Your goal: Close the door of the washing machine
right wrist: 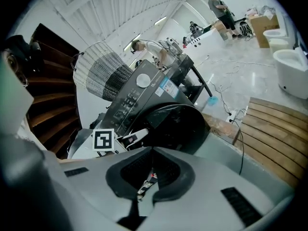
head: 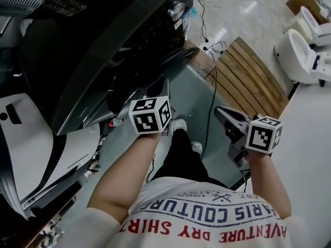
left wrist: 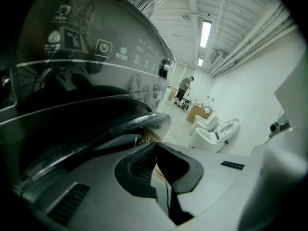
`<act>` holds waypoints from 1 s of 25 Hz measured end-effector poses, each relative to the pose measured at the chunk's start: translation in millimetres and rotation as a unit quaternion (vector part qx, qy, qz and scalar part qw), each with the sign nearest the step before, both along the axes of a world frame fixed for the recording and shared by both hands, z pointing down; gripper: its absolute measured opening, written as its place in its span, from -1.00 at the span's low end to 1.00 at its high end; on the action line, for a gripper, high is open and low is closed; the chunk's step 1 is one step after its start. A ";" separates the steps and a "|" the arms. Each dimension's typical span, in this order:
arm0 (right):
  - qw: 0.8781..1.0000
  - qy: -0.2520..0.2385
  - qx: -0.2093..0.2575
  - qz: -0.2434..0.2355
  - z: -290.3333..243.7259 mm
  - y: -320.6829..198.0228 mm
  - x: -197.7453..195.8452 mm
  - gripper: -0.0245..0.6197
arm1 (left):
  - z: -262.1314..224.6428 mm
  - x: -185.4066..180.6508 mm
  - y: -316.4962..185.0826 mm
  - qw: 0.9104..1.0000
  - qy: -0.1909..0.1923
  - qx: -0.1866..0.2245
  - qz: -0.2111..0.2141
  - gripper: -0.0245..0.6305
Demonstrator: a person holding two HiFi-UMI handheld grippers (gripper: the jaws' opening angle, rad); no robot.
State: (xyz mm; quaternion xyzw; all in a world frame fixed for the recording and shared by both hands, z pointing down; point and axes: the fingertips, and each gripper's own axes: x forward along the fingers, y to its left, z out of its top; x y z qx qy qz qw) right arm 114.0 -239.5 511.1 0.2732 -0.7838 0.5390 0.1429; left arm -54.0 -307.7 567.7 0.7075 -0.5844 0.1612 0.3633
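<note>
The black front-loading washing machine point(head: 103, 40) fills the upper left of the head view, and its round dark door point(right wrist: 178, 121) faces me. In the left gripper view the door's glossy rim point(left wrist: 139, 124) lies just beyond the jaws, under the control panel point(left wrist: 103, 47). I cannot tell whether the door is latched. My left gripper point(head: 161, 89) points up at the door's lower edge, shut with nothing in it point(left wrist: 154, 147). Off to the right, away from the machine, my right gripper point(head: 218, 111) hangs shut and empty point(right wrist: 153, 149); its view also shows the left gripper's marker cube point(right wrist: 103, 139).
A slatted wooden platform point(head: 253, 76) and cables point(head: 209, 45) lie on the floor right of the machine. White toilets point(head: 297, 56) stand at the far right. A white panel point(head: 31, 143) leans at the left. My shoes point(head: 178, 125) are below the door. A fan point(right wrist: 101, 69) stands behind the machine.
</note>
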 end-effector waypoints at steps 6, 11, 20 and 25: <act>1.000 0.004 -0.005 -0.020 -3.4 -11.7 -26.2 -0.86 | -1.8 -23.3 -5.6 1.000 0.003 0.003 -0.023 -0.85; 0.999 0.012 0.027 -0.034 -9.6 -47.0 -48.8 -0.86 | -6.0 -19.8 -5.9 1.000 0.022 0.002 -0.020 -0.85; 0.986 0.037 0.107 -0.122 21.9 -89.4 -101.0 -0.86 | -3.5 -24.8 1.3 0.998 0.044 -0.020 -0.027 -0.85; 0.960 0.109 0.185 -0.180 45.9 -110.1 -116.3 -0.86 | -1.0 -28.0 38.0 0.998 0.052 -0.032 -0.019 -0.85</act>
